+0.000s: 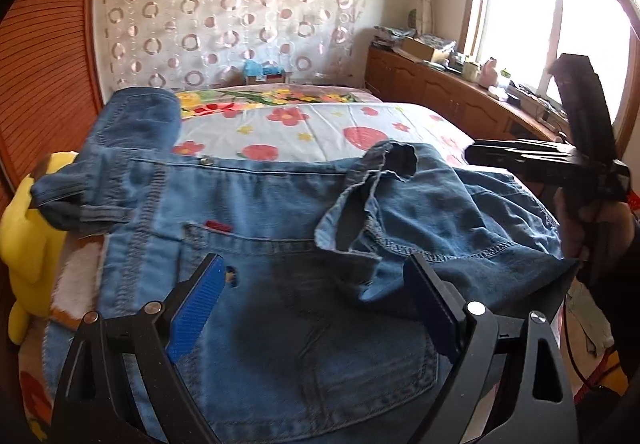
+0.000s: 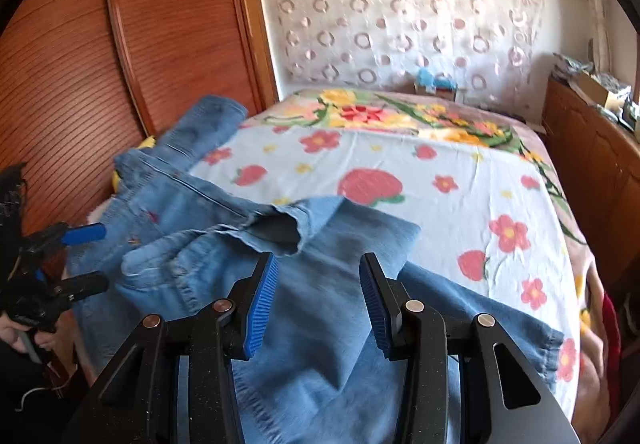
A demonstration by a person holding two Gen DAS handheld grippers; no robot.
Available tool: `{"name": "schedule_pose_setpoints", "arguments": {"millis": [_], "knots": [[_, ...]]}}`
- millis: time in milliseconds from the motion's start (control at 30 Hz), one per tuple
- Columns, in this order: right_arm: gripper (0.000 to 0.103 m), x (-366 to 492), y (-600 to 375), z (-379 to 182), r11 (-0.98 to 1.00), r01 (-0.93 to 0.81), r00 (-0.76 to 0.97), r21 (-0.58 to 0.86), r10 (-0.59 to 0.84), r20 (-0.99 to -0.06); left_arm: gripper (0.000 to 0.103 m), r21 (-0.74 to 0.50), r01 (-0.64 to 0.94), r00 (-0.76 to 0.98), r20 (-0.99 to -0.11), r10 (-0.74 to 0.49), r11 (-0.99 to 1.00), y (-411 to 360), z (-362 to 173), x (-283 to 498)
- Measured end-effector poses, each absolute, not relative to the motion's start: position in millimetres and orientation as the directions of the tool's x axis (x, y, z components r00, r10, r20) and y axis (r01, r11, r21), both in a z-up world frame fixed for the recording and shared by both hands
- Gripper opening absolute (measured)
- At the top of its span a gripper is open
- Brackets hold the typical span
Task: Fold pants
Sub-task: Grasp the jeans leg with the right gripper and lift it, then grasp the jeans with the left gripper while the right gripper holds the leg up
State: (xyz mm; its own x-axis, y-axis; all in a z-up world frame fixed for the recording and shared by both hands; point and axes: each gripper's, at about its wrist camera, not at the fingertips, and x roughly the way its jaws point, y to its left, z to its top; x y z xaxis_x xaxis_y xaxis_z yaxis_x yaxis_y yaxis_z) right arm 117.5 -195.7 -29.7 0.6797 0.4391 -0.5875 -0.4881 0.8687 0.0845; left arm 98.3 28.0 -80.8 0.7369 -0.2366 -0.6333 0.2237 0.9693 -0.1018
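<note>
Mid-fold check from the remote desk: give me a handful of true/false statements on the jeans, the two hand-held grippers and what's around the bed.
1. The jeans lie on a bed sheet printed with flowers and strawberries. True.
2. The left hand-held gripper is clamped shut on the waistband. False: its jaws stand wide apart over the denim, pinching nothing.
3. A leg hem is folded back over the jeans, its open end showing. True.
4. The right hand-held gripper holds a fold of denim between its pads. False: its pads are apart, with no cloth pinched between them.
5. A yellow plush toy sits beside the jeans, on the wooden wardrobe side. True.
6. The jeans are black. False: they are blue denim.
</note>
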Motion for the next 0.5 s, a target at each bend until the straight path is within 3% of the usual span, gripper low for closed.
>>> {"name": "schedule_pose_setpoints", "arguments": {"millis": [133, 267, 367, 467, 500], "knots": [[0.044, 132, -187, -27, 0.858, -0.501, 0.659, 0.113, 0.463, -0.593, 0.091, -0.115, 0.249, 0.716, -0.647, -0.263, 0.962, 23, -87, 110], [0.044, 147, -166, -27, 0.846, -0.523, 0.637, 0.106, 0.471, -0.611, 0.062, -0.145, 0.273, 0.680, -0.670, -0.297, 0.951, 22, -93, 119], [0.044, 159, -153, -30, 0.841, -0.532, 0.614, 0.103, 0.466, -0.637, 0.046, -0.146, 0.288, 0.665, -0.681, -0.308, 0.946, 19, -96, 121], [0.044, 175, -144, -35, 0.837, -0.537, 0.595, 0.105, 0.464, -0.656, 0.040, -0.157, 0.308, 0.645, -0.690, -0.327, 0.938, 15, -99, 122], [0.040, 184, -143, -39, 0.834, -0.540, 0.589, 0.110, 0.468, -0.659, 0.040, -0.158, 0.315, 0.640, -0.692, -0.332, 0.936, 13, -100, 122]]}}
